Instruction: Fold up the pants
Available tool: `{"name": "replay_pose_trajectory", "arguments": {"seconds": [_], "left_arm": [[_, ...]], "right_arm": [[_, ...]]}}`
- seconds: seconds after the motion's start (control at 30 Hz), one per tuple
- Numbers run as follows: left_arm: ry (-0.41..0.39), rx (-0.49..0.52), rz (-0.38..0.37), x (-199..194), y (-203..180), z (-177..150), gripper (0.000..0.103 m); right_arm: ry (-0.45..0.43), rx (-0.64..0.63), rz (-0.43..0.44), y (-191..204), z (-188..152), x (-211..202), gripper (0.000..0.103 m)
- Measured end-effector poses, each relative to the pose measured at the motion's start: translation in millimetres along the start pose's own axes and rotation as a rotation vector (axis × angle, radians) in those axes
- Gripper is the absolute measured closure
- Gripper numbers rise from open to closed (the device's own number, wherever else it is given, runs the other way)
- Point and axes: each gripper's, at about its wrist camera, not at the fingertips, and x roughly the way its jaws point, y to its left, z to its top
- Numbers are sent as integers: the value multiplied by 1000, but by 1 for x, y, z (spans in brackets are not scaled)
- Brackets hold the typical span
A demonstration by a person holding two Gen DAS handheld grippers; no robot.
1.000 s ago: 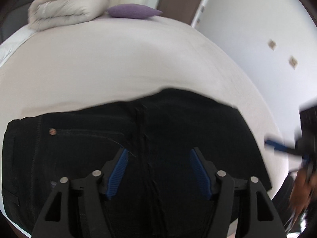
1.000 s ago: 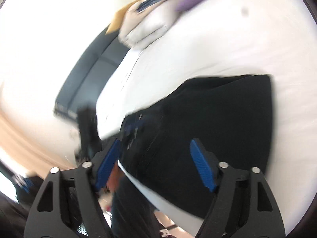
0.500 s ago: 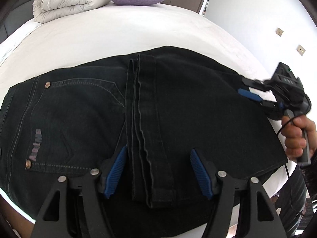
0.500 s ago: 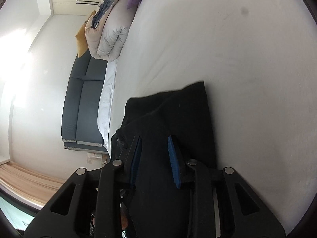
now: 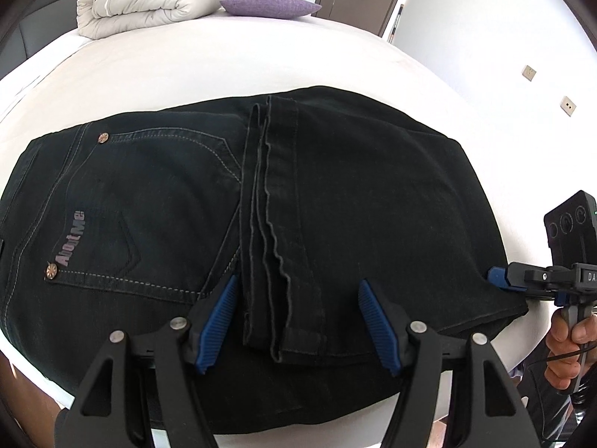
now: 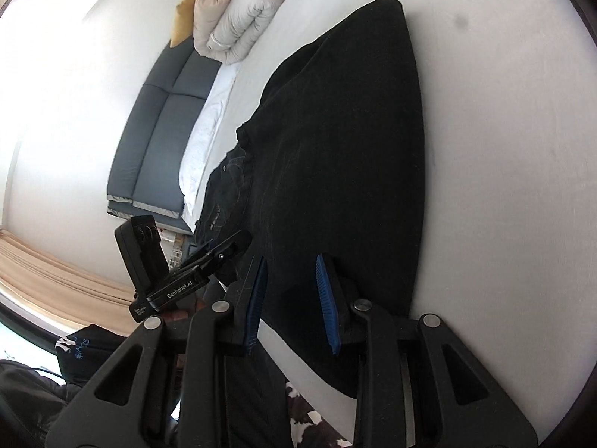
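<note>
The black pants (image 5: 354, 201) lie folded on the white bed (image 5: 224, 63), leg hems stacked across the middle. The left hand-held gripper (image 5: 294, 321) is open over the near edge. The right hand-held gripper (image 6: 291, 295) is partly open at the pants' right edge. Bare sheet extends beyond the pants to the folded duvet (image 5: 149, 3).

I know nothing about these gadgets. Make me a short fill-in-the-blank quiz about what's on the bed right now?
1. The folded jeans are ____ in colour.
2. The jeans lie on a ____ bed.
3. The cushion near the folded duvet is ____.
4. The left gripper has its jaws ____ above the hems.

Missing words: black; white; purple; open
</note>
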Motion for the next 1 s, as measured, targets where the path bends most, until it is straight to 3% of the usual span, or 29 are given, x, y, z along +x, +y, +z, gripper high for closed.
{"name": "replay_pose_trajectory", "arguments": {"seconds": [0.17, 0.27, 0.33, 0.4, 0.43, 0.53, 0.63, 0.77, 0.87, 0.93, 1.0], "left_arm": [[-23, -25, -16, -10, 5, -6, 35], [-60, -115, -74, -28, 18, -11, 35], [-101, -182, -112, -45, 29, -16, 35], [-181, -270, -131, -69, 48, -24, 31], [-220, -319, -140, -81, 59, -28, 22], [-347, -485, -150, -116, 101, -46, 14], [-433, -647, -146, -139, 147, -64, 10], [-478, -910, -180, -146, 210, -95, 10], [-477, -1029, -225, -138, 238, -112, 10], [-459, -1072, -268, -130, 245, -117, 10], [-457, -1081, -299, -124, 247, -118, 10]], "right_arm": [[-5, -52, -55, 6, -9, -4, 78], [11, -52, -105, 21, -5, -10, 75], [-44, -62, -30, 36, 0, -20, 75], [-85, -63, 39, 43, 4, -25, 75], [-81, -56, 45, 42, 6, -23, 75], [9, -15, -42, 18, 5, 7, 75], [-46, -17, 0, 8, -3, 5, 76], [-61, 25, 13, 14, -2, -2, 75], [-109, 16, 64, 23, 0, -10, 75], [-107, 22, 90, 27, 2, -8, 71], [-105, 35, 85, 26, 2, -10, 39]]}}
